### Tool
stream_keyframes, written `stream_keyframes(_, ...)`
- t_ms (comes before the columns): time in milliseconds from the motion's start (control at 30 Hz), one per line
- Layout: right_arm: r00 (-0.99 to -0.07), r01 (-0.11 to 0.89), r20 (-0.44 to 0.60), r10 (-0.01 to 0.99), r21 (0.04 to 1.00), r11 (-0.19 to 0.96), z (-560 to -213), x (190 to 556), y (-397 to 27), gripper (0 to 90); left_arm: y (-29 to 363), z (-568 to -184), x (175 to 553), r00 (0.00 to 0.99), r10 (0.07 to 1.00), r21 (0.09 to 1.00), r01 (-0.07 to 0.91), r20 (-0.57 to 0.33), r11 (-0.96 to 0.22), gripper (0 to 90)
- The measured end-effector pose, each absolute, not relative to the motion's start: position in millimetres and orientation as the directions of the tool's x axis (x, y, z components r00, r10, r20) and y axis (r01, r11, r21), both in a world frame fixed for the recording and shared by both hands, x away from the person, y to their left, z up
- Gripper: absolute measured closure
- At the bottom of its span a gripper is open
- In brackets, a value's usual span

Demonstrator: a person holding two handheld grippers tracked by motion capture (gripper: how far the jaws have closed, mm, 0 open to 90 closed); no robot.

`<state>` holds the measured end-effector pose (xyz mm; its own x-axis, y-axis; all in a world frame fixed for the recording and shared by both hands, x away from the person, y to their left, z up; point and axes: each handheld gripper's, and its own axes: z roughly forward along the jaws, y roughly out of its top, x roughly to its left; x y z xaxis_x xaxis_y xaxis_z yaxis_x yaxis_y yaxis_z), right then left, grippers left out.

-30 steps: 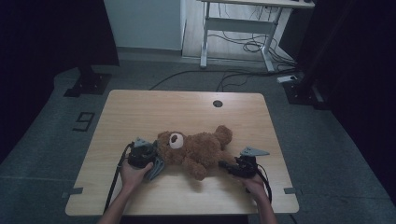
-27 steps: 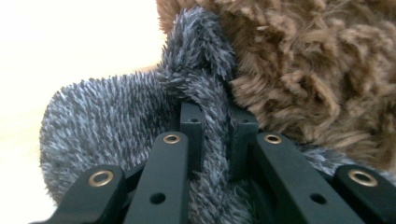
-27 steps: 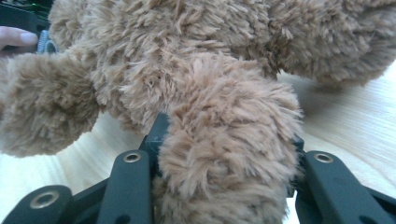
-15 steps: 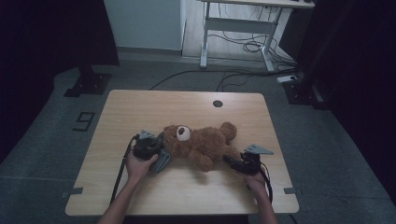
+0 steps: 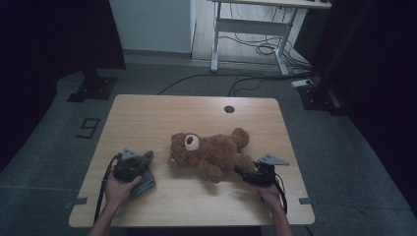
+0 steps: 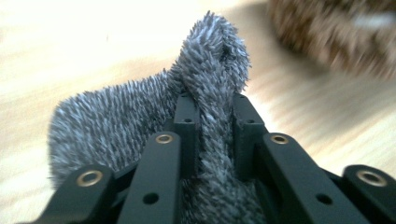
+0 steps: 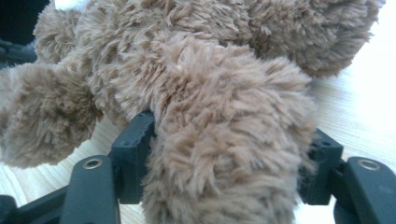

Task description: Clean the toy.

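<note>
A brown teddy bear (image 5: 211, 155) lies on its back on the wooden table (image 5: 147, 113), head to the left. My left gripper (image 5: 142, 172) is left of the bear, shut on a grey fuzzy cloth (image 5: 146, 184). In the left gripper view the cloth (image 6: 116, 112) is pinched thin between the jaws of my left gripper (image 6: 215, 107), which have just been opening slightly. My right gripper (image 5: 241, 171) is at the bear's lower leg. Its jaws (image 7: 229, 140) have just been opening and stand on either side of the unsqueezed leg (image 7: 224, 154).
A round cable hole (image 5: 229, 108) sits near the table's far edge. Behind the table are a white desk frame (image 5: 246, 39) and floor cables (image 5: 255, 49). Black stands (image 5: 93, 86) flank the table on the floor.
My left gripper has pulled left, away from the bear's head, carrying the grey cloth. The bear has shifted slightly. My right hand has stayed in place.
</note>
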<state>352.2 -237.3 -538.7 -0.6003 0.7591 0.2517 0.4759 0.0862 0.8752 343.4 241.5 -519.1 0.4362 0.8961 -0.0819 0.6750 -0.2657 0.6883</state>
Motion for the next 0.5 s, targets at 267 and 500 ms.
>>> stream_keyframes(267,-0.587,0.483,0.268,0.764,0.873,0.065,-537,351,-239,27.1,247,-522,340,0.477,0.875,0.659,0.686,-0.085,-0.309,44.4)
stream_keyframes(500,-0.586,0.477,0.286,0.758,0.878,0.037,-532,349,-244,27.1,254,-506,339,0.491,0.87,0.71,0.628,-0.043,-0.319,22.5)
